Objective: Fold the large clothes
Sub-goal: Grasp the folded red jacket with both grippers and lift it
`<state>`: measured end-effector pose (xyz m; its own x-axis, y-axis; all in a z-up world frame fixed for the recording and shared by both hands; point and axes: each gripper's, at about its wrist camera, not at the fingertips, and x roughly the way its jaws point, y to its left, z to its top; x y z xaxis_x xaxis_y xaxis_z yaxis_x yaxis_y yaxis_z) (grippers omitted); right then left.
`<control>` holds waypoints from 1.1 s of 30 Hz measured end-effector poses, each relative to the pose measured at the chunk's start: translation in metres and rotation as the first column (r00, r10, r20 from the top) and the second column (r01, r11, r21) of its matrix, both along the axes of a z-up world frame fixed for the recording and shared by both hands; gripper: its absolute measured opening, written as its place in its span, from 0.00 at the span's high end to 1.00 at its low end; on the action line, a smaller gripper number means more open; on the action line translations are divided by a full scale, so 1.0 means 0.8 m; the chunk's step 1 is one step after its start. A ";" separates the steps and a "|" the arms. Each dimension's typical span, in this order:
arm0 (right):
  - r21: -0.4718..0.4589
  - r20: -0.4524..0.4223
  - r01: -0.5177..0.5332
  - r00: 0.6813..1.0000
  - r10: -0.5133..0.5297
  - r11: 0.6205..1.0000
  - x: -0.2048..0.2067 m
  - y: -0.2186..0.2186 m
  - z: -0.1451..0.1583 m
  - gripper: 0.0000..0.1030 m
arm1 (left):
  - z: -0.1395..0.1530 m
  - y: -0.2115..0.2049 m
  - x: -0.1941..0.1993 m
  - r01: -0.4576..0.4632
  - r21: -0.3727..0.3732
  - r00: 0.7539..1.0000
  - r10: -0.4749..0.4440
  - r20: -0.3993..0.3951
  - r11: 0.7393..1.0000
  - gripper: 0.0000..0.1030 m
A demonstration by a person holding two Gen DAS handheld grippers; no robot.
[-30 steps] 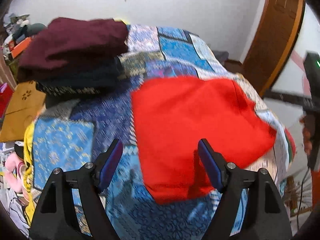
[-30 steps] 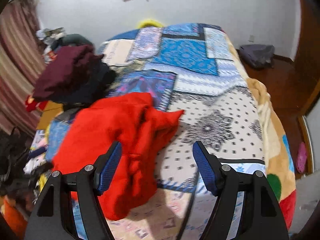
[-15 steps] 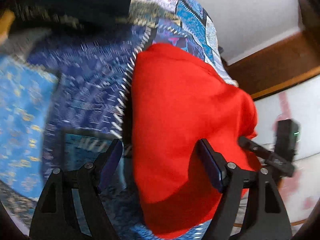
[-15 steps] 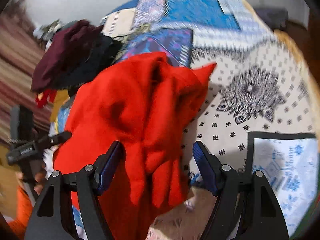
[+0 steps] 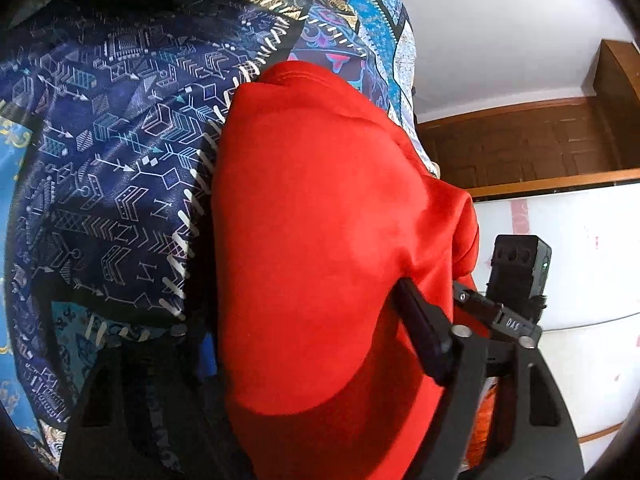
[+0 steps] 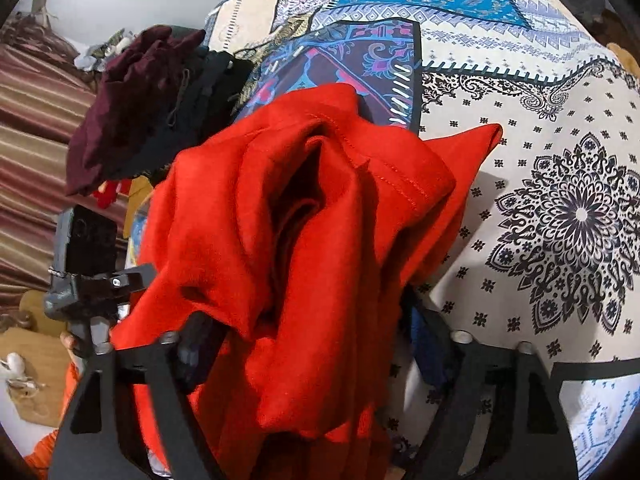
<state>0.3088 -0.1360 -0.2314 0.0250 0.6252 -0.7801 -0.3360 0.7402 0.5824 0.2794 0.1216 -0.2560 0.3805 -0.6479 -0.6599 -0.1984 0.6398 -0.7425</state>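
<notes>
- Left wrist view: the red garment is spread over the patchwork bedspread and fills the frame from 12 to 6 o'clock. The left gripper is set wide apart, with cloth lying between its fingers; a grip is judged to be prepared, not made.
- At 4 o'clock the other gripper is seen just beside the garment's edge, so both ends appear to be addressed together for a fold.
- Right wrist view: the garment is bunched in deep creases, and the right gripper is held apart astride the bunch.
- At 10 o'clock a pile of dark clothes is stacked near the garment, narrowing the laying room there; open bedspread is left at 3 o'clock.
</notes>
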 end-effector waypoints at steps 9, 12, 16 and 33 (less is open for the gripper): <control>0.104 -0.057 0.101 0.994 -0.096 0.989 -0.019 -0.031 0.033 0.72 | 0.091 -0.042 -0.019 0.068 0.210 0.984 -0.101 0.150 0.975 0.66; 0.102 0.005 0.081 0.997 -0.082 0.992 -0.021 -0.023 0.067 0.72 | 0.142 -0.047 -0.030 0.056 0.276 0.965 -0.123 0.232 0.959 0.66; 0.128 0.127 0.038 0.990 -0.055 0.991 -0.024 -0.007 0.136 0.72 | 0.217 -0.025 -0.044 -0.004 0.305 0.928 -0.111 0.357 0.952 0.66; 0.304 0.433 -0.165 0.901 0.018 0.938 0.072 0.230 0.316 0.71 | 0.411 0.209 0.030 -0.310 0.393 0.811 0.025 0.584 0.866 0.65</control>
